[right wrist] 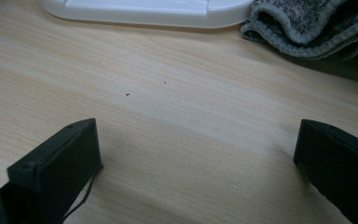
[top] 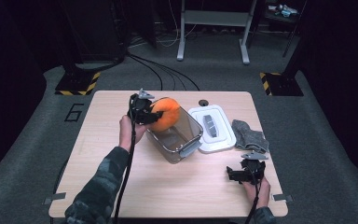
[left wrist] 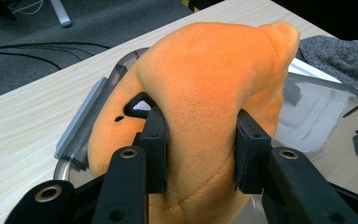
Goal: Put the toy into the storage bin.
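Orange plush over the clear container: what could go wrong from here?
1. The left gripper pinches only a fold of the orange plush; the soft fabric might slip out.
2. The plush looks bulky against the clear container, so it may catch on the rim and tip or shift it.
3. The lid lies close beside it and could get nudged.

You're working in a lab or test studio — dark curtained walls, grey carpet (top: pixel 37 140), cables (top: pixel 168 70) trailing at top centre, hazard-striped stand bases (top: pixel 77 84) upper left and right, one wooden table (top: pixel 121 186) mid-frame.
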The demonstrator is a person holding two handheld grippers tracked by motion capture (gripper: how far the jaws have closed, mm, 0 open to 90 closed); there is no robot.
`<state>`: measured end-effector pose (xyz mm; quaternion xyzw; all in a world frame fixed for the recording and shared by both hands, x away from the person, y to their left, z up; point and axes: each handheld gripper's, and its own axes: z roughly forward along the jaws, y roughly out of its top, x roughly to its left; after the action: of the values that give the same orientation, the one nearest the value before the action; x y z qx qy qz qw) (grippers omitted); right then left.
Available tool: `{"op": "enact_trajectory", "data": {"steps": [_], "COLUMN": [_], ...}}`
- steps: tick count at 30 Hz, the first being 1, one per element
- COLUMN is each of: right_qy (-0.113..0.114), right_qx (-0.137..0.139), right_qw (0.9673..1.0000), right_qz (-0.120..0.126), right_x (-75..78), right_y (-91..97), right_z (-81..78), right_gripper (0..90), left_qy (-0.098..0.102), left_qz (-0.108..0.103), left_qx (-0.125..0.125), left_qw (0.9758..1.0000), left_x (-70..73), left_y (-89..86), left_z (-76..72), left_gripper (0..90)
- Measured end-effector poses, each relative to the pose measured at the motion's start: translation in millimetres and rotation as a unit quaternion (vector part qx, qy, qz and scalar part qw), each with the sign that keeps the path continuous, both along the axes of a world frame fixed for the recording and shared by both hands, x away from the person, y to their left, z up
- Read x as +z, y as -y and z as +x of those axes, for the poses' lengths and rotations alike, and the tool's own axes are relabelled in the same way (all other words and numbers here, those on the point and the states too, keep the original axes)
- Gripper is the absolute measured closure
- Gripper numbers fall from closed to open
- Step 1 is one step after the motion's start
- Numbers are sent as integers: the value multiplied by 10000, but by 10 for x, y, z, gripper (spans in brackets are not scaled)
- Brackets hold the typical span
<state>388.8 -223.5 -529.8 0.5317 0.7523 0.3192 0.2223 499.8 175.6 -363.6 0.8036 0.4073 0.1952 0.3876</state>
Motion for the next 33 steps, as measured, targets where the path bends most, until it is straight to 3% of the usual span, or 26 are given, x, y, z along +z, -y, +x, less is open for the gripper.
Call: {"op": "enact_trajectory", "data": {"steps": [3, 15, 21, 25, 33], "right_qy": [1, 1, -1, 1, 2], "right_qx": [-1, 0, -3, -1, 0], "right_qw": [10000, 10000, 10000, 10000, 10000], "right_qz": [0, -1, 2, 1, 0], "right_x": [0, 0, 0, 0, 0], "right_y": [0, 0, 0, 0, 0], "right_z": [0, 0, 0, 0, 0], "right_gripper": [0, 0, 0, 0, 0], "left_qy": [-67, -320, -457, -583, -612], "left_qz": [-29, 220, 355, 442, 557], "left_qx": [21, 96, 125, 177, 164], "left_qw": [10000, 9992, 9982, 9972, 9964], "left_x": [-13, -34, -90, -204, -269], "left_y": [-13, 16, 51, 53, 118], "left_z": [10, 46, 86, 136, 177], "left_gripper": [630, 633, 632, 627, 612]}}
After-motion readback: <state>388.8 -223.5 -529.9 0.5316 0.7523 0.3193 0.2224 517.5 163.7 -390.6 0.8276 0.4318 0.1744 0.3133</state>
